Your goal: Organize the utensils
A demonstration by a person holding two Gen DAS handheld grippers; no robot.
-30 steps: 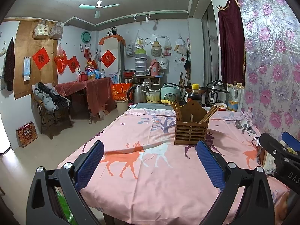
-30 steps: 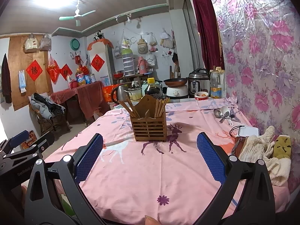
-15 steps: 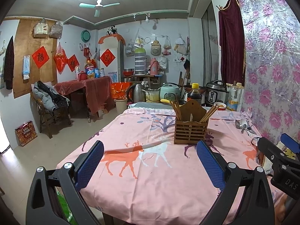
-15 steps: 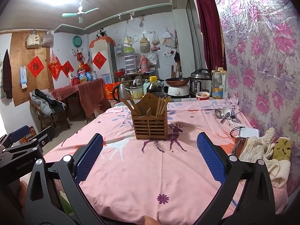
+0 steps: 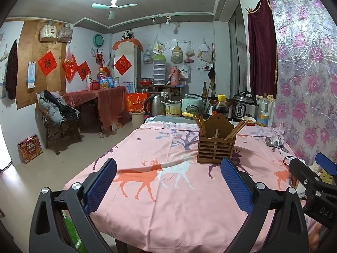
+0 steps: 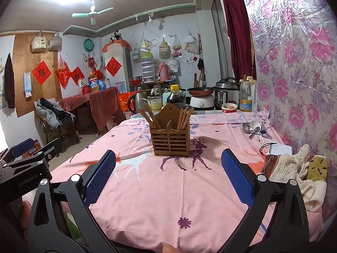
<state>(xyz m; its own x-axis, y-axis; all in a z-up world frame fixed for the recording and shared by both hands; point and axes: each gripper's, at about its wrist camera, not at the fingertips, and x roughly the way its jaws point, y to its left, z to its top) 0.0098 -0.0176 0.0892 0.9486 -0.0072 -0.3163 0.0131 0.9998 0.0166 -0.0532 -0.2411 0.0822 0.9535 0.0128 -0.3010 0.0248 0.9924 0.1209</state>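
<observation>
Both grippers are wide open and hold nothing. The left gripper (image 5: pixel 168 181) and the right gripper (image 6: pixel 168 175) float low over the near edge of the table (image 6: pixel 147 200), side by side.

Not much has changed in the last second. The right gripper has crept a bit closer to the wooden holder (image 6: pixel 170 140), which now looks a little bigger between its fingers. The left one has hardly moved. So nothing has been picked up or put down in that time — this looks like lining up.

Straight ahead of the right gripper stands the holder, with chopsticks (image 6: pixel 184 116) leaning in both of its sides. Farther off to the right, the spoons (image 6: pixel 254 129) lie loose on the cloth near the flowery wall (image 6: pixel 294 73). They are not in the holder.

There is lots of bare cloth between the grippers and the holder — good room to move. The right side is tighter, with a bundle of cloths (image 6: pixel 294 172) and a small white box (image 6: pixel 281 149) by the wall.
</observation>
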